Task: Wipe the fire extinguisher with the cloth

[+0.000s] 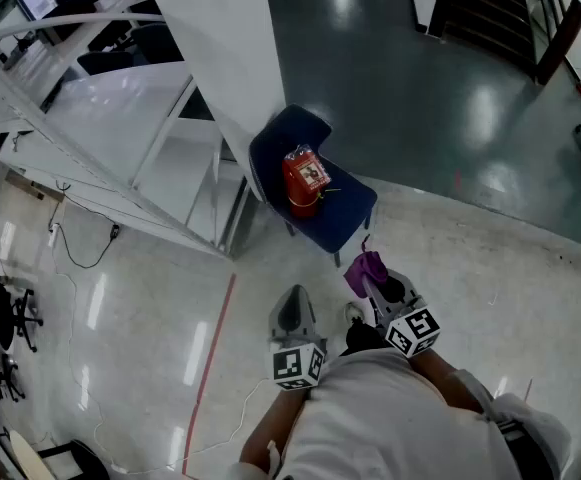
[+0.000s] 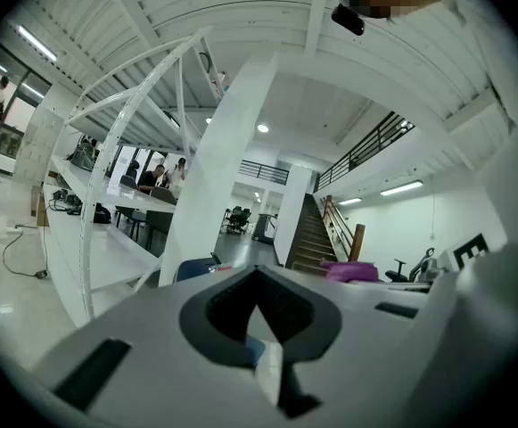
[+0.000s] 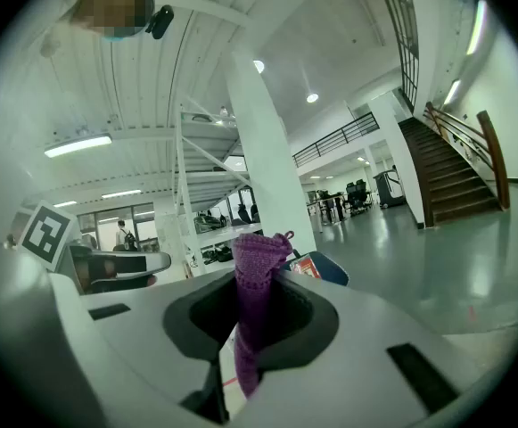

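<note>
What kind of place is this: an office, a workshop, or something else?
Probably a large open-plan office hall: a glossy floor, a staircase, and people seated at desks beside a white steel frame. A fire extinguisher sits on a blue chair.

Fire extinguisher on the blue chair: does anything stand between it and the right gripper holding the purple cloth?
Nothing visible does. Only bare floor lies between the right gripper, jaws shut on the cloth, and the chair where the fire extinguisher sits. The white column stands on the chair's far side, off that line.
</note>
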`<action>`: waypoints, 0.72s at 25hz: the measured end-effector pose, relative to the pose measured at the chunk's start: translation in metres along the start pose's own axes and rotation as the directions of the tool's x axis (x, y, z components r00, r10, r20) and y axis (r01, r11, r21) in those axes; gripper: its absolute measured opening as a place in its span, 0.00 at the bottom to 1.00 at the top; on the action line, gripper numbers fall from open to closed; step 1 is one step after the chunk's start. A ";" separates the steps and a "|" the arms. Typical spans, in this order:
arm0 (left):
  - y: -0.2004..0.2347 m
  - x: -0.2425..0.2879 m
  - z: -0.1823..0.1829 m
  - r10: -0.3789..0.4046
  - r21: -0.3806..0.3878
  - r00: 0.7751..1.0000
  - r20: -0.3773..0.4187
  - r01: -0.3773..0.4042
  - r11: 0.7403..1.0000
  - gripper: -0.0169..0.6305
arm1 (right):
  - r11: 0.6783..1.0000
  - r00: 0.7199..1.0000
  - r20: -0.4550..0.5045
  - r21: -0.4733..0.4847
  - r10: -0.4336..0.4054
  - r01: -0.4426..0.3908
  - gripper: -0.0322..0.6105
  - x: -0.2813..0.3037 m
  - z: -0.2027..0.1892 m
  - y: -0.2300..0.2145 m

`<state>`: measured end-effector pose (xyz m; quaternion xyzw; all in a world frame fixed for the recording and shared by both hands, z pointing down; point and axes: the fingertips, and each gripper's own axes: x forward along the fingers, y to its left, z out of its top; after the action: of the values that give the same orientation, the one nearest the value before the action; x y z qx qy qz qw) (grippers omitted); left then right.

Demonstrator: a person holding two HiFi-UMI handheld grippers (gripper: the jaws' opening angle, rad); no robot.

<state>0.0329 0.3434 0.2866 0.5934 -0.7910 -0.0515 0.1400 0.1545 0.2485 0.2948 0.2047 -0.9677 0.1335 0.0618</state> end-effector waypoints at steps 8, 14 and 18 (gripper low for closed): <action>0.000 0.005 -0.001 0.000 -0.011 1.000 0.005 0.001 1.000 0.03 | 1.000 1.000 -0.014 0.002 0.014 -0.014 0.14 0.002 -0.005 -0.001; -0.003 0.006 -0.001 -0.005 0.002 1.000 0.004 0.005 1.000 0.03 | 1.000 1.000 -0.027 0.011 0.006 -0.006 0.14 0.000 -0.008 -0.004; -0.003 0.013 -0.004 0.004 -0.001 1.000 -0.007 -0.004 1.000 0.03 | 1.000 1.000 -0.026 -0.005 0.004 -0.004 0.14 0.002 -0.003 -0.011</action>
<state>0.0339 0.3308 0.2920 0.5918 -0.7918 -0.0494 0.1430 0.1573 0.2395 0.3008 0.2009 -0.9676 0.1337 0.0747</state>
